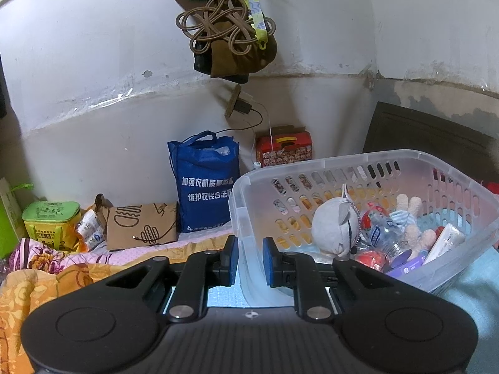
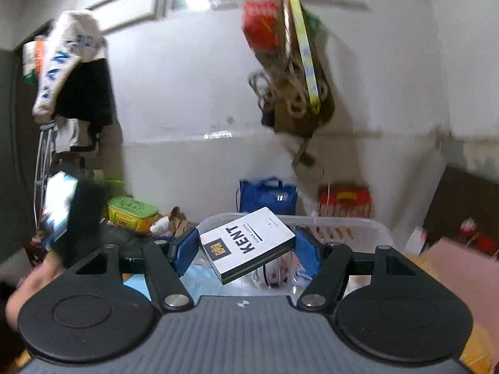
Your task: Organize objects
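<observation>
The white KENT cigarette pack [image 2: 248, 243] sits tilted between the blue pads of the right gripper [image 2: 246, 246], whose jaws are clamped on its two sides; it is held in the air above the near rim of the clear plastic basket [image 2: 377, 229], which lies just behind it toward 12 o'clock. The right wrist view is smeared with motion blur.

In the left wrist view the basket [image 1: 414, 159] rests on a pale blue cloth [image 1: 474, 283] at 3 o'clock of the gripper. It holds a grey plush toy [image 1: 335, 227], a clear plastic bottle [image 1: 385, 237] lying on its side, a fuzzy pink-and-cream soft toy [image 1: 414, 218] and a white tube [image 1: 446, 241].

The left gripper [image 1: 250, 257] has its jaws nearly closed on the basket's near corner wall, the clear plastic passing between the pads.

Outward at 10 o'clock, on a flowered bedspread [image 1: 46, 268], lie a brown paper bag [image 1: 142, 226] with burger drawings and a green-and-yellow box [image 1: 51, 221]. At 12 o'clock a blue tote bag [image 1: 204, 184] stands against the wall, with a red carton [image 1: 283, 149] beside it at 1 o'clock. Above them a brown bag with coiled cords [image 1: 230, 40] hangs from the wall.

In the right wrist view, at 9 o'clock, a blurred hand [image 2: 34, 283] shows at the frame's edge.
</observation>
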`<state>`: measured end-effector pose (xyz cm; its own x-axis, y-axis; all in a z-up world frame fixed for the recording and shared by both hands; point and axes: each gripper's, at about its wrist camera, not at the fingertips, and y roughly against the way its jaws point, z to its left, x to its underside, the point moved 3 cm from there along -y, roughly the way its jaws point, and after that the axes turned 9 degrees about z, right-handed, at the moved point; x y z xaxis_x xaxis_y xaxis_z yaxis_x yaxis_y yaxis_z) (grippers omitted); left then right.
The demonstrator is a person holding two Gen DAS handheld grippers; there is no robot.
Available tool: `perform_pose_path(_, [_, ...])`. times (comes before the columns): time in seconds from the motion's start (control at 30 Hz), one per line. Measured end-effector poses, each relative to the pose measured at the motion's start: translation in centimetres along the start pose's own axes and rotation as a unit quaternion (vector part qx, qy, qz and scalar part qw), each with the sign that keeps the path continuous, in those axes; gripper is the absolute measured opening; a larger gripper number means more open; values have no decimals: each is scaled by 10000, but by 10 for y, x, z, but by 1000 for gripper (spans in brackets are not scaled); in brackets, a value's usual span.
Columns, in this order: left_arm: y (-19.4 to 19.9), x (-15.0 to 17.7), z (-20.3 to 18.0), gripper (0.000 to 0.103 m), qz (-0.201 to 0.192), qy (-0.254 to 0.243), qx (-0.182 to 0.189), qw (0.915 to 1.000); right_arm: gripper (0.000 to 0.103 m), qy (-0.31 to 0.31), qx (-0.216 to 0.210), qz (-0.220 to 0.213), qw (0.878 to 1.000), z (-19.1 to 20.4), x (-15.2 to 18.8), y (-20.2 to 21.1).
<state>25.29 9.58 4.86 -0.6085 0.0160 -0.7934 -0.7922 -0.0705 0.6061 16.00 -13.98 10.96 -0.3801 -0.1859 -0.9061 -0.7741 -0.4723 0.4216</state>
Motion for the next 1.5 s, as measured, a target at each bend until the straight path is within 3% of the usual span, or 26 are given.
perform_pose_path(0.13, [0, 0, 2, 21, 1, 19, 34, 10000, 70, 27, 84, 304, 9995, -1, -20, -40])
perform_pose_path(0.37, [0, 0, 2, 21, 4, 26, 37, 10000, 72, -165, -180, 306, 9992, -1, -14, -48])
perform_pose_path(0.43, [0, 0, 2, 21, 3, 19, 29, 10000, 102, -196, -208, 243, 9993, -3, -15, -52])
perform_pose_path(0.6, [0, 0, 3, 21, -2, 8, 39, 10000, 103, -446, -250, 183, 9985, -16, -13, -50])
perform_pose_path(0.77, [0, 0, 2, 21, -25, -31, 14, 10000, 103, -628, -72, 311, 9975, -27, 16, -32])
perform_pose_path(1.03, [0, 2, 1, 22, -83, -46, -19, 10000, 103, -486, 26, -323, 9983, -31, 78, 26])
perform_pose_path(1.33, [3, 3, -3, 22, -298, -40, -90, 9995, 103, -1138, 397, -29, 9927, -87, 112, 9])
perform_pose_path(1.37, [3, 3, -3, 25, -333, -37, -119, 9994, 103, -1265, 388, -16, 9912, -94, 116, 7])
perform_pose_path(1.5, [14, 2, -1, 58, -685, -14, -253, 9973, 103, -1902, 55, 125, 9816, -116, 119, -3])
